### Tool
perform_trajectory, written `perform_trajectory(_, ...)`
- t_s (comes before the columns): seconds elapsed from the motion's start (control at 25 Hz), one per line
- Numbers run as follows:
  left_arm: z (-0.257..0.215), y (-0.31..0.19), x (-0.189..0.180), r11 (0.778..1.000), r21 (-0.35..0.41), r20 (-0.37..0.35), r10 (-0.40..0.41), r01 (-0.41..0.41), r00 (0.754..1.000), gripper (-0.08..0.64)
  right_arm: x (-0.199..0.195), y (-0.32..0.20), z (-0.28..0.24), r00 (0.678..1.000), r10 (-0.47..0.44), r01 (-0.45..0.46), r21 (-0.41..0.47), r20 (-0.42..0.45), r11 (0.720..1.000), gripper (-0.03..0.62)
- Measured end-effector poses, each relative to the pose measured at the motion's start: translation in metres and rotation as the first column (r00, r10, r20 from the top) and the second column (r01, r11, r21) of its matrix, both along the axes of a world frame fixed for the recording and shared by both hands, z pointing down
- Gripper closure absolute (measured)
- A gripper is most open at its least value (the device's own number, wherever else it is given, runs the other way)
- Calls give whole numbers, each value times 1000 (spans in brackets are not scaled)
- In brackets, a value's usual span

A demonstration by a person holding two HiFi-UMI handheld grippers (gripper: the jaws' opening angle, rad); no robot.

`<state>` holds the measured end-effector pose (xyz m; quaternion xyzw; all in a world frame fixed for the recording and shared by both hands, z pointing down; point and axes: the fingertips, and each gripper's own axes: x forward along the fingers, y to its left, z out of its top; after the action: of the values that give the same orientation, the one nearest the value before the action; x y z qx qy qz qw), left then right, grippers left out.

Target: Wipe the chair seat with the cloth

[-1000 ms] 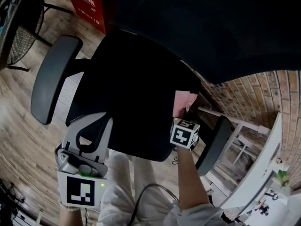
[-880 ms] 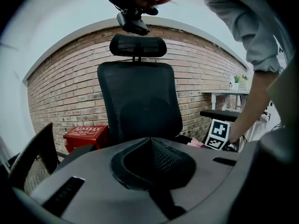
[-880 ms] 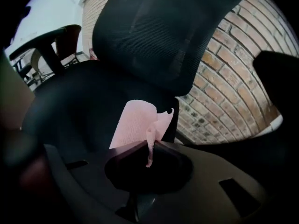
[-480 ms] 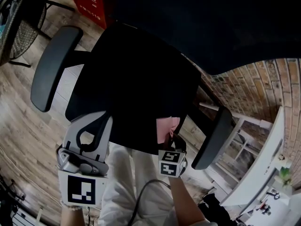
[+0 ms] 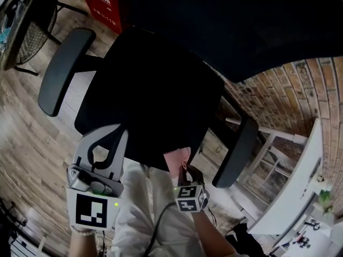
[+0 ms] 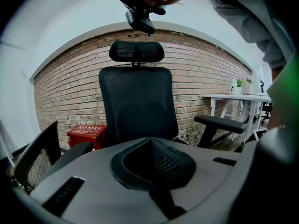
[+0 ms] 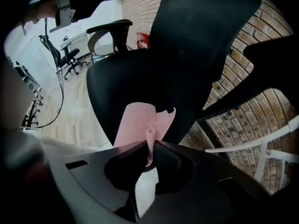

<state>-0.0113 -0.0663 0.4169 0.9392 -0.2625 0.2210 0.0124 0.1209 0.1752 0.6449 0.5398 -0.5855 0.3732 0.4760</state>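
The black chair seat (image 5: 150, 95) fills the middle of the head view. My right gripper (image 5: 184, 171) is shut on a pink cloth (image 5: 177, 158) right at the seat's near edge. In the right gripper view the cloth (image 7: 139, 122) hangs from the closed jaws (image 7: 149, 146) against the seat's front rim (image 7: 140, 78). My left gripper (image 5: 107, 135) hovers over the seat's near left corner, shut with nothing in it. In its own view that gripper (image 6: 150, 141) faces the mesh backrest (image 6: 138, 104).
Two black armrests (image 5: 64, 68) (image 5: 236, 151) flank the seat. A red box (image 5: 104, 4) and another chair (image 5: 27, 36) stand beyond on the wooden floor. A brick wall (image 5: 284, 95) and a white desk (image 5: 292, 186) are to the right.
My right gripper has dragged the pink cloth from the seat's right side back to its near edge, toward the person. The left gripper has stayed put.
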Motion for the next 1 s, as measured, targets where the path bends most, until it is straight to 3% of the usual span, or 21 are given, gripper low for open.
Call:
perform_trajectory(0.24,-44,7,-2,999,25,-8,-19,19,1000,541,-19,-31,-59,992,-109,100,123,70,987,537)
perform_trajectory(0.48,-127,11,-6,995,95,-2,-39,39,999,541,-27,-80,-160,980,-144,98,301,137,949,537)
perform_trajectory(0.72,-211,18,-11,981,171,-11,-91,92,996,541,-26,-113,-253,967,-183,88,443,178,892,537)
perform_trajectory(1.0,-280,32,-14,963,242,-31,-118,121,993,541,-22,-137,-350,956,-259,135,575,139,807,537)
